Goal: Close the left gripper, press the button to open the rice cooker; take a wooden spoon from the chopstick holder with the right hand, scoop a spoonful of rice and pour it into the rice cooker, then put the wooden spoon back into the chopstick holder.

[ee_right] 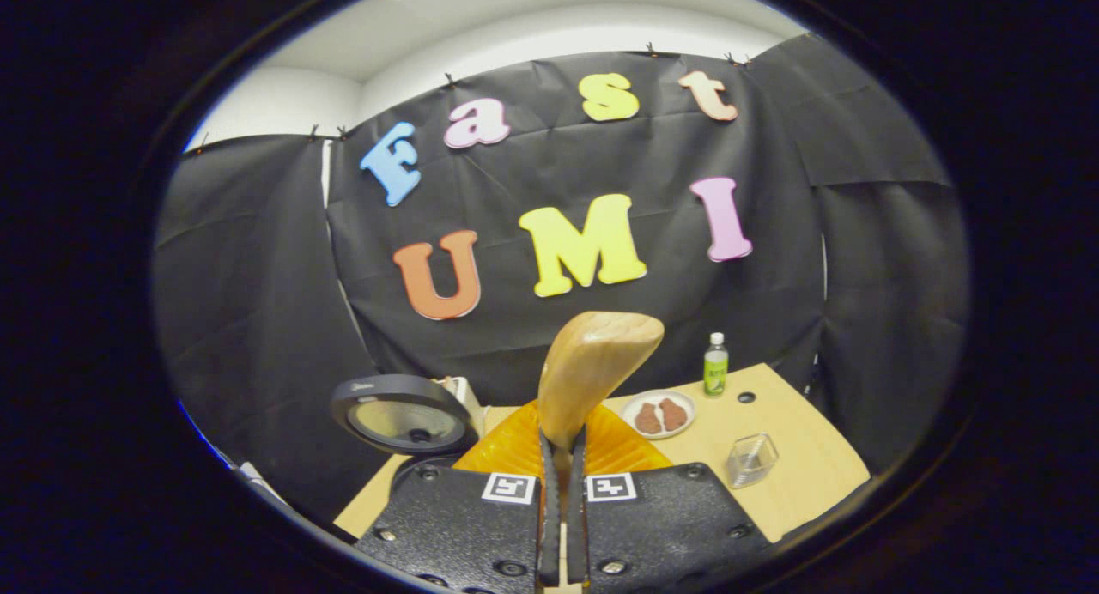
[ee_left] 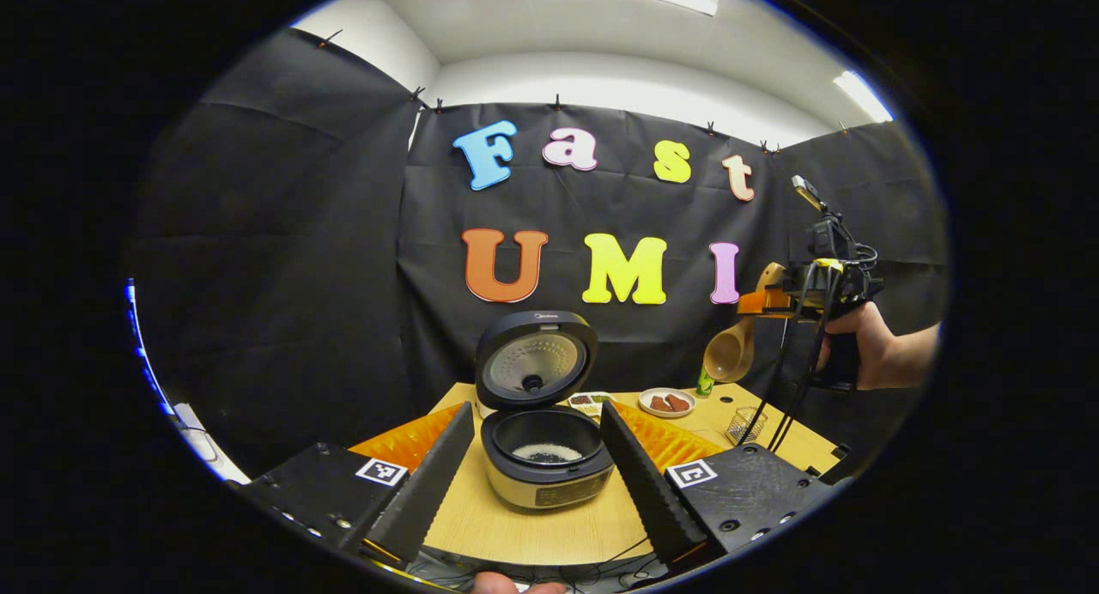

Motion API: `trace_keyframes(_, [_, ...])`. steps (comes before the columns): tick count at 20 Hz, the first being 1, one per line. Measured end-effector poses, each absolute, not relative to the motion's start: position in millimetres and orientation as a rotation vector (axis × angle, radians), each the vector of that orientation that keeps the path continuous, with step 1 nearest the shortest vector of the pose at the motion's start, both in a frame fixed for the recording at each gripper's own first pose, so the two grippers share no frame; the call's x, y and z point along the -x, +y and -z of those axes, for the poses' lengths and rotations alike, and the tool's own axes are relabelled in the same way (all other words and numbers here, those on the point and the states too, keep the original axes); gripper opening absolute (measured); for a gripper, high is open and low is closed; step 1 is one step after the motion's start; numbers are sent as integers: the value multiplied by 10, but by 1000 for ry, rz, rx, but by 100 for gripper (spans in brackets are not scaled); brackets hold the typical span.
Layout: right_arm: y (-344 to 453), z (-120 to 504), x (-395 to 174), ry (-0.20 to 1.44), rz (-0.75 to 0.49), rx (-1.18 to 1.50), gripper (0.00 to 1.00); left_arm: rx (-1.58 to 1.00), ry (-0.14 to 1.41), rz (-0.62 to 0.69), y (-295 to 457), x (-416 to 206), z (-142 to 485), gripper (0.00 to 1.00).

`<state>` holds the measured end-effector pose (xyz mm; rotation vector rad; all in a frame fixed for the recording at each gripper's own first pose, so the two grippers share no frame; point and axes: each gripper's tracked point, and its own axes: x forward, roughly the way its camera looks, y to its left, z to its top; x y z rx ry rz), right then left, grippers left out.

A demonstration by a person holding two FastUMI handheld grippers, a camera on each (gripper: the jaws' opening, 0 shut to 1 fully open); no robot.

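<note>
Framing the rice cooker [ee_left: 545,457] between its two spread fingers, the left claw [ee_left: 537,461] hangs apart and holds nothing in the left gripper view. Just past the fingertips the cooker stands on the wooden surface [ee_left: 524,534] with its lid [ee_left: 535,358] tipped up and back, and a thin layer of white rice [ee_left: 547,452] lies in the bottom of the inner pot. Behind it sit a small dish [ee_left: 589,402] and a white plate [ee_left: 666,402] with brown pieces, then a green bottle [ee_left: 705,381] near the wall. A clear chopstick holder [ee_left: 740,424] stands at the right of the surface. Above it, a hand [ee_left: 863,349] carries the right claw [ee_left: 764,302], which grips a wooden spoon [ee_left: 730,349] with its bowl hanging down and empty, up in the air and well clear of the holder. In the right gripper view that claw's fingers are clamped together on the spoon's handle, and the spoon rises straight ahead, with the holder low at the right.
</note>
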<state>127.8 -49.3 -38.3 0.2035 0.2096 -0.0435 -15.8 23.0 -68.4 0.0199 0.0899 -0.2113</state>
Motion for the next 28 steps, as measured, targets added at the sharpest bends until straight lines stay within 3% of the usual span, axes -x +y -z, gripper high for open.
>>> trace_keyframes(1, [-723,468,-1323,223,65,-203,8,-18,90,204,86,61,664,95])
trace_keyframes(2, [-977,544,-1369,237,85,-214,0,-7,106,196,-62,-22,693,95])
trace_keyframes(3, [-1216,615,-1426,242,98,-222,8,7,119,192,-205,-73,718,94])
trace_keyframes(11, [-2744,1616,-1995,372,157,-177,8,25,156,129,-1127,-488,766,95])
trace_keyframes(18, [-3050,2450,-2491,434,117,-93,10,17,201,63,-1283,-682,674,95])
trace_keyframes(24, [-3134,2897,-2575,490,144,-155,13,20,217,6,-1088,-892,567,95])
trace_keyframes(27, [-3101,2808,-2543,464,137,-159,19,20,200,-13,-935,-1003,462,95])
trace_keyframes(28, [-3107,2727,-2527,447,133,-148,27,22,190,-20,-893,-1056,416,95])
